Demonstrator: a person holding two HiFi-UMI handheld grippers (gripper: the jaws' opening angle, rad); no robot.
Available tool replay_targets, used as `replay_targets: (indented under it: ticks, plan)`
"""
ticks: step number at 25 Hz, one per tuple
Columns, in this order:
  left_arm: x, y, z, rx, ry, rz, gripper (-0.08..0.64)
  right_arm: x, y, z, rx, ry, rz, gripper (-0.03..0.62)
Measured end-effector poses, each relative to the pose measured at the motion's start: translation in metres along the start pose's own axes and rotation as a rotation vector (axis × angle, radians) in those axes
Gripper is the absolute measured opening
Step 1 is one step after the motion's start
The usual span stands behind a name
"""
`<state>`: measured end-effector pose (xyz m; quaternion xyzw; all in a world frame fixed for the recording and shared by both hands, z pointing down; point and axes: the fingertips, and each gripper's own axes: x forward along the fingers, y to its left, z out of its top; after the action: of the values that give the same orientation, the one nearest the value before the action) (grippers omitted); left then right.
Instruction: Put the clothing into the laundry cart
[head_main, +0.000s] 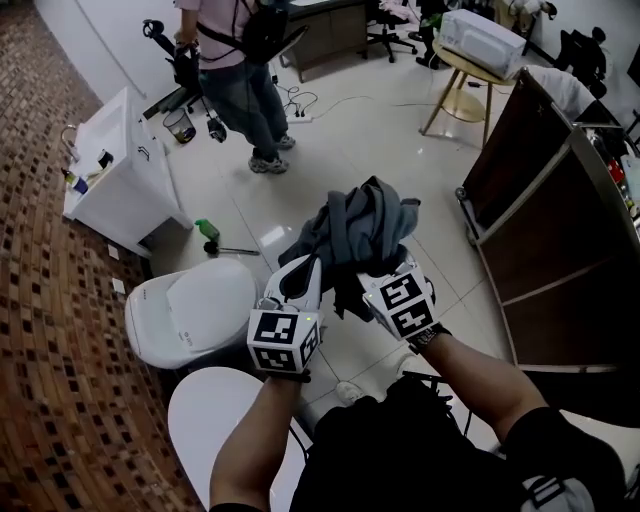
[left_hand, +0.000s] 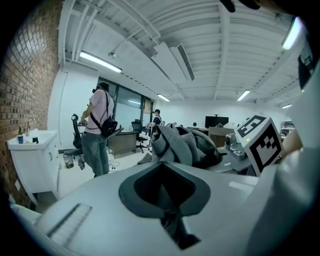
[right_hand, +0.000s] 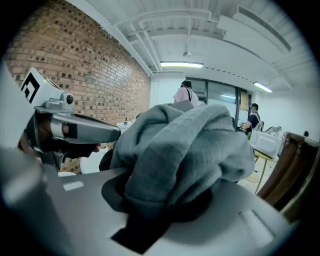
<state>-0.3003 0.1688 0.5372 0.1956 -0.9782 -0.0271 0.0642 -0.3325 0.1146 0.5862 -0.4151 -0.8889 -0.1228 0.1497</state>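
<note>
At the left edge a white sink cabinet (head_main: 120, 180) and a white toilet (head_main: 195, 310) stand on the floor, well clear of the work. Just right of them, the left hand-held gripper (head_main: 305, 270) is clenched on a fold of the grey clothing (head_main: 360, 225); its own view shows dark cloth drawn into the slot between its jaws. The bundle hangs in the air in front of the person, bunched up between the two tools. Gripping it from both sides looks meant to hold the loose garment gathered, so nothing trails on the tiles. The right hand-held gripper (head_main: 385, 265) is grasping the other side, and a thick wad of fabric fills its jaws, which is why they cannot meet. Further right stands the brown-walled laundry cart (head_main: 530, 190), well apart from the clothing. I judge this to be the carrying step. The raised hold probably serves to clear the cart's rim.
</note>
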Motion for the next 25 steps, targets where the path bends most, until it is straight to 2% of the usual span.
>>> replay_targets:
  ticks: [7,13,20,25]
  plan:
    - [0.063,-0.094,0.007,0.019,0.04,-0.075,0.002,-0.07,-0.084,-0.024,0.058,-0.003,-0.06,0.133]
    - [0.083,-0.15,0.005,0.034,0.061,-0.176,0.002,-0.121,-0.11,-0.041,0.1,-0.014,-0.146,0.133]
    - [0.086,-0.184,0.027,0.04,0.065,-0.311,0.002,-0.16,-0.121,-0.032,0.13,0.003,-0.269,0.133]
    - [0.114,-0.229,0.037,0.06,0.075,-0.405,0.002,-0.198,-0.158,-0.042,0.174,0.002,-0.356,0.133]
